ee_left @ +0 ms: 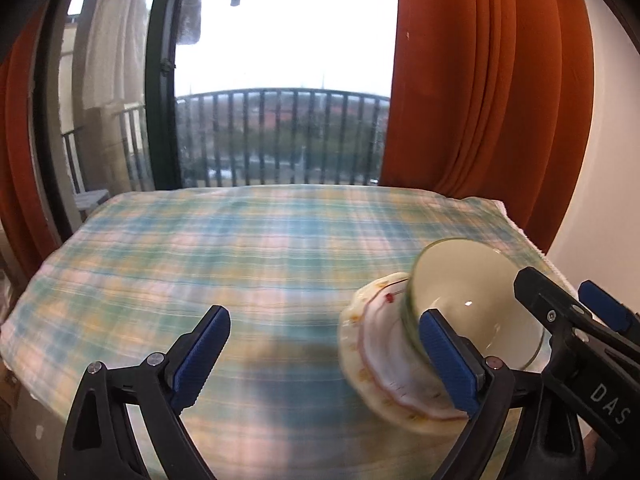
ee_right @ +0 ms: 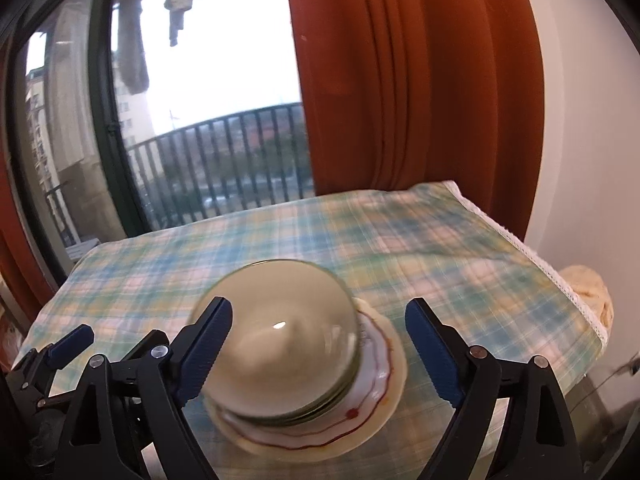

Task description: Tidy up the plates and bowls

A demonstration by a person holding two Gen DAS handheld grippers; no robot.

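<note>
A clear glass bowl (ee_right: 280, 332) rests on a cream plate with a red wavy rim line (ee_right: 360, 420), on the plaid tablecloth (ee_right: 440, 248). My right gripper (ee_right: 320, 356) is open, its two blue-padded fingers on either side of the bowl, a little above it. In the left wrist view the bowl (ee_left: 460, 276) and plate (ee_left: 380, 360) sit at the right. My left gripper (ee_left: 324, 360) is open and empty; its right finger overlaps the bowl's near edge in the image. The right gripper's fingers (ee_left: 560, 312) show at the far right there.
The table stands against a balcony window (ee_left: 280, 80) with a dark railing. An orange curtain (ee_left: 480, 80) hangs at the right, beside a white wall. The cloth's lace edge (ee_right: 540, 264) marks the table's right side. The left gripper's fingers (ee_right: 68, 344) show at the lower left.
</note>
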